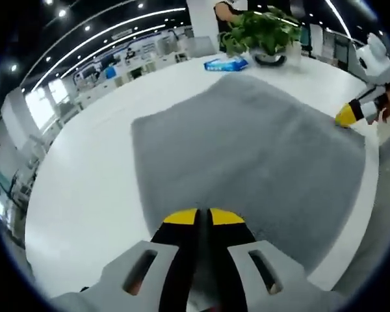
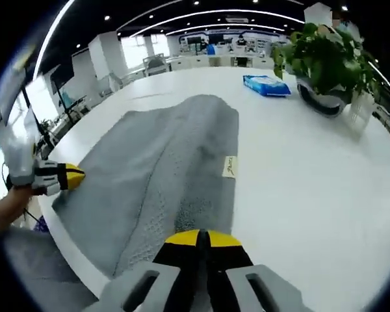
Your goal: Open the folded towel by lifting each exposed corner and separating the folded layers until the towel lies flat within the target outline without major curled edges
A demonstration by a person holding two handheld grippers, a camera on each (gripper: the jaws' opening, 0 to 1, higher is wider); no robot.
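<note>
towel (image 1: 247, 156) | spread on table (image 1: 84, 195) | both tongs pinch opposite edges

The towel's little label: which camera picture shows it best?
The right gripper view. There the small pale label sits in plain sight on the grey towel, at its edge just ahead of the shut right tongs. The left gripper view shows the towel spread broadly, but I can't make out a label there.
</note>
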